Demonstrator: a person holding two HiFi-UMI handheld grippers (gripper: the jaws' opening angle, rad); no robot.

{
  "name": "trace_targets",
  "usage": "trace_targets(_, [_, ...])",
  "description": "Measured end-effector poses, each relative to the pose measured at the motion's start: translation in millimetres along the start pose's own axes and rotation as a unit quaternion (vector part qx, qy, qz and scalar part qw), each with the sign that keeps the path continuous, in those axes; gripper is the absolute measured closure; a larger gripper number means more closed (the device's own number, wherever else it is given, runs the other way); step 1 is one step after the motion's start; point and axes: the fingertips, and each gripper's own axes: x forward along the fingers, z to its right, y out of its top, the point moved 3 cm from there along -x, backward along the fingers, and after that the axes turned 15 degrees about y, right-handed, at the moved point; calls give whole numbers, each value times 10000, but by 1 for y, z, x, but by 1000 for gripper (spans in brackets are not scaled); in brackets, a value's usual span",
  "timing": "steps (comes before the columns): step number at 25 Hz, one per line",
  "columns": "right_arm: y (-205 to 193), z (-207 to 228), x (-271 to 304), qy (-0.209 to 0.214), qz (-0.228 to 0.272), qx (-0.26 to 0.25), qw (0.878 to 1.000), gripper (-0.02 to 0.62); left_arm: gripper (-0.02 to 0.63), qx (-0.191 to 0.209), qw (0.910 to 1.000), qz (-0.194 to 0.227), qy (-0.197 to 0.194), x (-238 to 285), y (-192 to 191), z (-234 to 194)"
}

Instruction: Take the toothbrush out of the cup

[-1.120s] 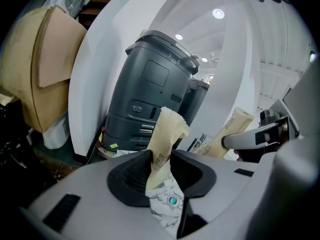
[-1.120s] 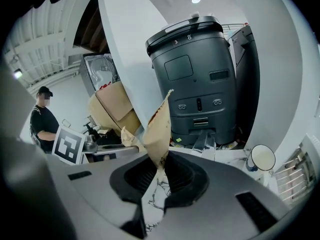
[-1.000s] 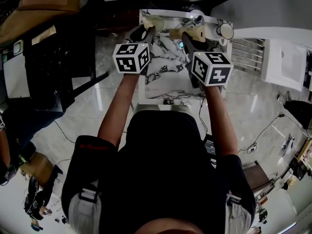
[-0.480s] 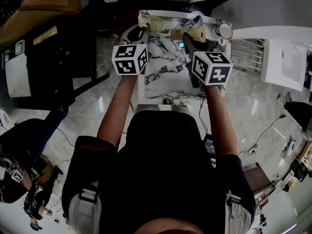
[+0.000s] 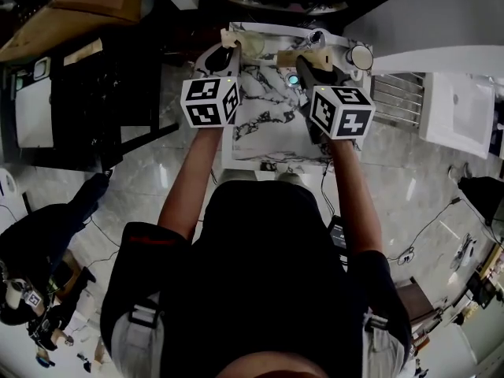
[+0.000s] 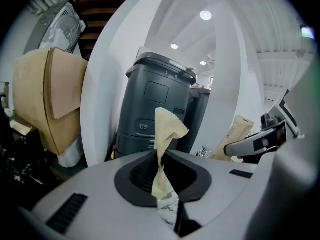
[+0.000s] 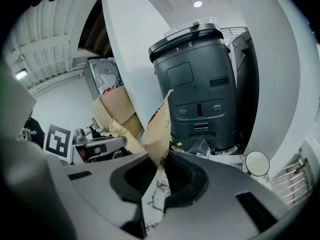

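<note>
Left hand-held gripper [image 5: 231, 51] has lifted above the worktop [image 5: 268, 124], its jaws just closing onto an upright packet [image 6: 167, 129]. Right hand-held gripper [image 5: 304, 60] alongside pinches a wrapper [image 7: 157, 129]. Toothbrush unseen, presumably wrapped inside.

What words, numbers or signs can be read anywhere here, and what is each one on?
"8": on the lid of the dark grey bin.
Small mark beside that 8: too small to read.
Black-and-white square patterns, no letters: on the two cubes.
Print on the tan packet: too blurred to read.
</note>
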Motion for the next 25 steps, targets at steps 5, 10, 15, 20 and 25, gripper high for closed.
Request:
trace_targets(5, [9, -4, -13, 23, 131, -44, 9999, 529, 563, 41, 9999, 123, 57, -16, 14, 4])
trace_targets(10, [13, -7, -25, 99, 241, -87, 9996, 529, 565, 130, 9995, 279, 110, -31, 24, 11])
trace_targets(15, [19, -8, -40, 165, 359, -178, 9991, 529, 565, 211, 9986, 450, 165, -48, 37, 20])
trace_targets(20, [18, -7, -58, 216, 439, -216, 9986, 529, 565, 264, 9977, 596, 166, -68, 43, 37])
trace_targets(25, [21, -5, -74, 307, 519, -310, 9977, 529, 566, 124, 9971, 740, 103, -84, 47, 56])
